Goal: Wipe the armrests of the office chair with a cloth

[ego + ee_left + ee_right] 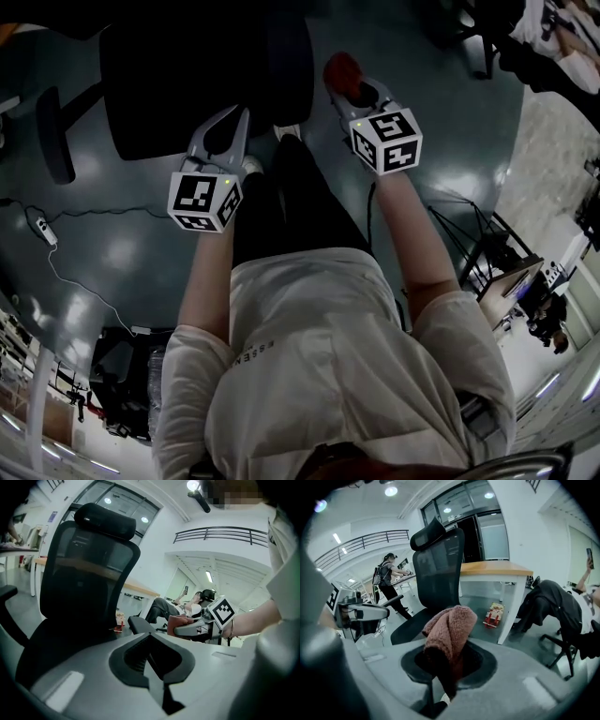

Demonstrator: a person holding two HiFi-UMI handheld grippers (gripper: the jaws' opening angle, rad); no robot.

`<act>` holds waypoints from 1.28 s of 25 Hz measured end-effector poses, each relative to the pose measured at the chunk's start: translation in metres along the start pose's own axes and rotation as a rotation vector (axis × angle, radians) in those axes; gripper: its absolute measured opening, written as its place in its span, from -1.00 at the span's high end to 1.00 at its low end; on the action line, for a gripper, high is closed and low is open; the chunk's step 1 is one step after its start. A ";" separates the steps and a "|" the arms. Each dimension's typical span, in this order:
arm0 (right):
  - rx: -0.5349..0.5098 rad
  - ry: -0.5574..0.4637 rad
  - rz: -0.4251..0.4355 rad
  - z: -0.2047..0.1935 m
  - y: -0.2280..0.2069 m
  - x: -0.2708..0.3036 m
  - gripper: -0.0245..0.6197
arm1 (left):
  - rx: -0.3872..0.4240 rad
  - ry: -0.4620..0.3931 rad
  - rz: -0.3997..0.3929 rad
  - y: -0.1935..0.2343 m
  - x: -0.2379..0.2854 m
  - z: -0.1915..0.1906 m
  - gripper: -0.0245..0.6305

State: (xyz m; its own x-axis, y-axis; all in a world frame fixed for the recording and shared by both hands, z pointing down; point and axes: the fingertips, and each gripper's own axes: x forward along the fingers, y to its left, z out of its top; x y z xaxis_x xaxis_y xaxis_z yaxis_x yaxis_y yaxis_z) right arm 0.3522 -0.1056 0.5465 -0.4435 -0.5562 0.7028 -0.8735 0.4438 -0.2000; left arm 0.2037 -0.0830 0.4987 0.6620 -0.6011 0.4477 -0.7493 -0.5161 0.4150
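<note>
A black mesh office chair (pixel 187 84) stands just ahead of me, with one armrest (pixel 56 131) out to the left. In the left gripper view the chair (pixel 84 588) fills the left side and its nearer armrest (pixel 140 623) points toward me. My right gripper (pixel 342 82) is shut on a reddish cloth (pixel 341 69), which bulges up from the jaws (pixel 450 630). It hangs right of the chair, apart from it. My left gripper (pixel 242 117) is shut and holds nothing, close to the seat's near right corner.
A white cable with a switch (pixel 42 230) trails over the dark floor at left. Behind the chair stand a wood-topped desk (pixel 492 569) and a red package (pixel 493 613) on the floor. A seated person (pixel 562 611) is at right and another person (pixel 386 578) stands far back.
</note>
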 end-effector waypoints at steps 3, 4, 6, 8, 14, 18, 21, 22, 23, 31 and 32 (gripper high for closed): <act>-0.038 0.000 0.041 0.024 -0.022 0.029 0.75 | -0.005 -0.015 0.035 0.011 0.021 0.012 0.87; -0.049 -0.001 0.058 0.031 -0.028 0.039 0.75 | -0.009 -0.019 0.045 0.014 0.028 0.015 0.87; -0.069 -0.004 0.087 0.044 -0.037 0.059 0.75 | -0.016 -0.027 0.064 0.020 0.039 0.021 0.87; -0.106 0.007 0.101 0.055 -0.043 0.079 0.75 | -0.022 -0.031 0.078 0.026 0.045 0.026 0.87; -0.161 0.056 0.156 0.059 -0.055 0.120 0.75 | -0.051 -0.002 0.104 0.041 0.054 0.019 0.87; -0.120 0.065 0.167 0.052 -0.048 0.118 0.75 | -0.070 0.011 0.125 0.052 0.042 0.010 0.87; -0.089 0.061 0.166 0.045 -0.046 0.111 0.75 | -0.065 0.023 0.113 0.053 0.039 0.007 0.87; -0.084 0.061 0.164 0.042 -0.045 0.108 0.75 | -0.060 0.027 0.103 0.052 0.039 0.006 0.87; -0.081 0.060 0.161 0.040 -0.044 0.104 0.75 | -0.055 0.029 0.092 0.051 0.038 0.006 0.87; -0.106 0.060 0.152 0.010 -0.016 0.068 0.76 | -0.020 0.045 0.019 0.035 0.017 -0.004 0.87; -0.101 0.061 0.149 0.006 -0.012 0.062 0.76 | -0.017 0.046 0.011 0.031 0.013 -0.005 0.87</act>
State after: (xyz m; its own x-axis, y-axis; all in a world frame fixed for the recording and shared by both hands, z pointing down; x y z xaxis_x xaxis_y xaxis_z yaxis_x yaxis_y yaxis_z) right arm 0.3340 -0.1495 0.5885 -0.5508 -0.4370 0.7111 -0.7733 0.5878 -0.2378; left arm 0.1891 -0.1035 0.5218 0.6541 -0.5781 0.4878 -0.7564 -0.4990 0.4228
